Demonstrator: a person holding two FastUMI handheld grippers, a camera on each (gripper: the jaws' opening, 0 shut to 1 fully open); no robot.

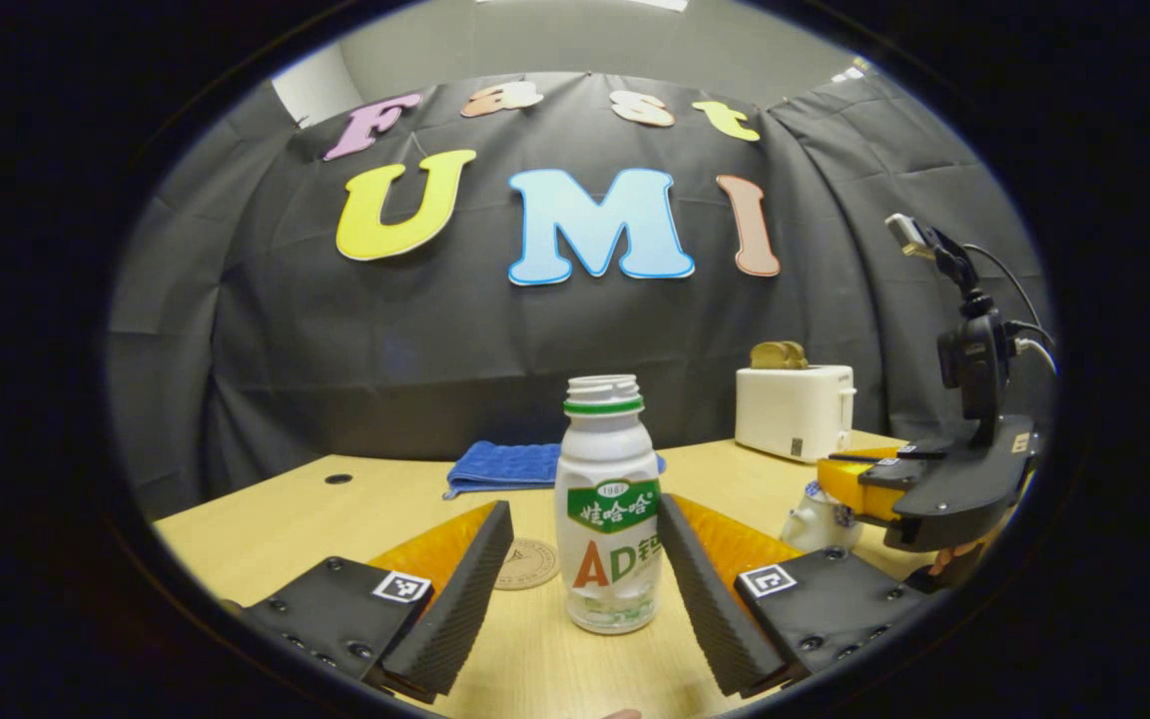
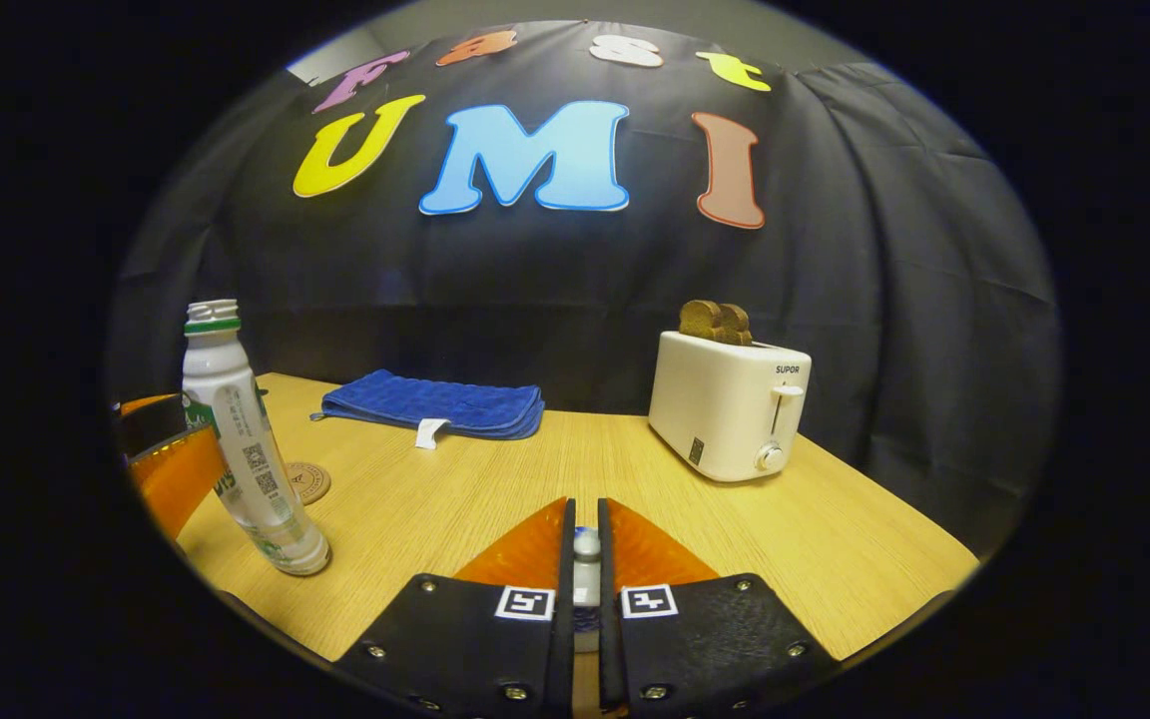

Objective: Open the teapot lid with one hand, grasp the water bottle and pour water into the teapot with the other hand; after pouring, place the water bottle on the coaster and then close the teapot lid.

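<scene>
Bottle (image 1: 608, 504) uncapped, upright btwn wide-open left gripper (image 1: 583, 559); right gripper (image 2: 586, 559) pinching teapot lid knob (image 2: 586, 545).

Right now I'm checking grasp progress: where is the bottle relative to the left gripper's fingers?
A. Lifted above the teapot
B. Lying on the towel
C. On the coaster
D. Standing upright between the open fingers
D: in the left gripper view the bottle stands upright on the table between the left gripper's spread fingers, with the coaster bare behind it.
</scene>
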